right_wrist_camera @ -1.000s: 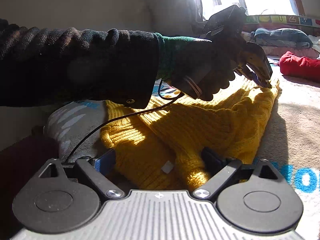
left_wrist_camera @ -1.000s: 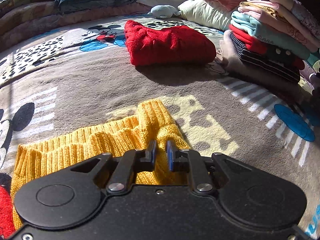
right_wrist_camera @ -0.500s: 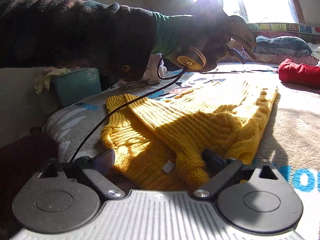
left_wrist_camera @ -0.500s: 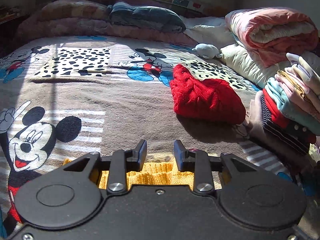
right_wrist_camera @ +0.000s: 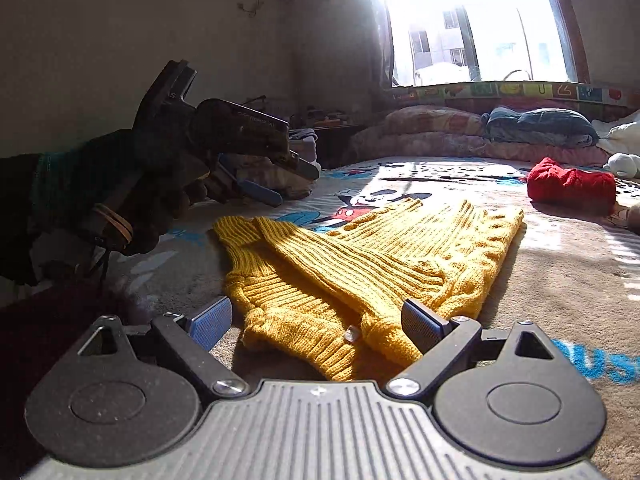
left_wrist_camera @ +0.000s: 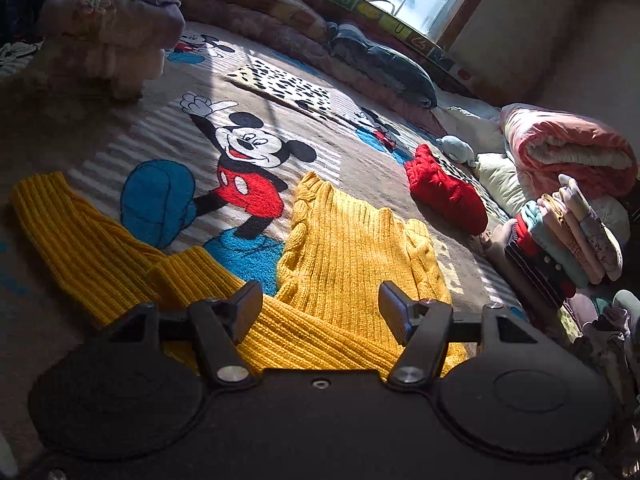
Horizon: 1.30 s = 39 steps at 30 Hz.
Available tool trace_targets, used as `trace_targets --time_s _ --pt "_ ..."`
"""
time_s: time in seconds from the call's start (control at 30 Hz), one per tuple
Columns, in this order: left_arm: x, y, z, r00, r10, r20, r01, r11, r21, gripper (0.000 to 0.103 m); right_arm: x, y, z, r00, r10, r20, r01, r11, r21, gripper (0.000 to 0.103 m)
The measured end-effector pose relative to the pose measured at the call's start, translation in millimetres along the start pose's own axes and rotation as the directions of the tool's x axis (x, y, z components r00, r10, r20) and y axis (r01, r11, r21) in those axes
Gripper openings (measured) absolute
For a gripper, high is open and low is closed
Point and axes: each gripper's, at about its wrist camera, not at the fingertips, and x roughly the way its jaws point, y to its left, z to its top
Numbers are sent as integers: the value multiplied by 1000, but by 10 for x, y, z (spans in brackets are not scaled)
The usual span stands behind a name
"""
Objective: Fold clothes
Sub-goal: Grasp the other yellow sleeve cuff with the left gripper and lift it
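Observation:
A yellow knit sweater [left_wrist_camera: 344, 256] lies partly folded on the cartoon-print blanket [left_wrist_camera: 132, 128], one sleeve [left_wrist_camera: 76, 236] stretched out to the left. My left gripper [left_wrist_camera: 320, 312] hovers above its near part, open, nothing between the fingers. In the right wrist view the sweater [right_wrist_camera: 360, 264] lies just ahead, and my right gripper [right_wrist_camera: 320, 320] is open, low at its near edge, without holding it. The left gripper [right_wrist_camera: 248, 184], held by a gloved hand, hangs in the air to the left of the sweater.
A folded red sweater [left_wrist_camera: 444, 192] lies farther back on the blanket. A stack of folded clothes [left_wrist_camera: 560, 240] and rolled bedding [left_wrist_camera: 568, 152] stand at the right. Pillows line the window side, and a purple bundle [left_wrist_camera: 108, 28] sits at the far left.
My left gripper let go of the sweater's far edge, opened wide and drew back up and to the left. The right gripper stayed open at the near edge.

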Motion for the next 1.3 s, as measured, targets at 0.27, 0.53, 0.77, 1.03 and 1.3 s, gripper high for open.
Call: trace_targets --time_s 0.27,0.53,0.77,1.03,1.3 --pt "-222 199 -458 998 -38 -47 33 994 -108 64 158 3 -43 997 -40 -62 38 999 -35 91" --pt "-157 182 -512 998 -57 -37 51 988 -149 64 193 491 -197 987 -24 -160 -11 977 -211 91" --pt "-1 331 -406 999 -53 -8 50 968 -245 63 27 366 -49 998 -56 -30 51 987 -155 91" --pt "190 454 -265 999 -22 23 28 954 -299 60 190 83 -180 996 -40 -77 38 999 -23 93" --pt "323 361 -178 999 36 11 -32 971 -237 31 184 39 -165 999 -1 -54 3 999 42 96"
